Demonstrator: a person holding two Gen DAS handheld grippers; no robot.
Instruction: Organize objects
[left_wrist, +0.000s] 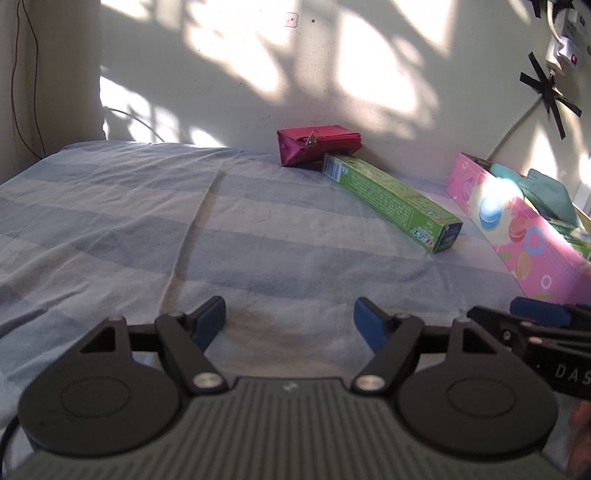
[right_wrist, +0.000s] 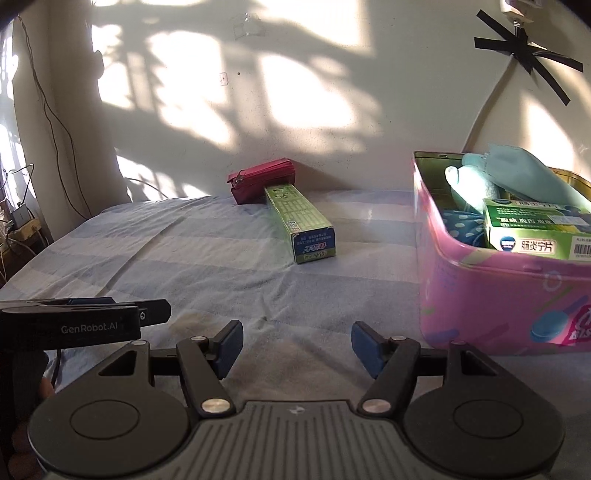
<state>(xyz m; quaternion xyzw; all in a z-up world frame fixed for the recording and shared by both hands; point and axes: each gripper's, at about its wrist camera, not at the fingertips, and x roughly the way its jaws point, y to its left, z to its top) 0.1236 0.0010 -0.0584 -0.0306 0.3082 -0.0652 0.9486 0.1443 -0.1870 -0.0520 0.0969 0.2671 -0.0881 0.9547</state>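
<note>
Both grippers spread, left gripper (left_wrist: 290, 325), right gripper (right_wrist: 297, 347), green carton (right_wrist: 301, 223) well ahead, untouched

Right tongs (right_wrist: 296, 349) gape over the striped sheet (right_wrist: 166, 254), beside the pink tin (right_wrist: 491, 306).

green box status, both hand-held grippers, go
Left hand-held gripper open, empty. Right hand-held gripper open, empty. Long green box on bedsheet, far end against red wallet. Path clear.
</note>
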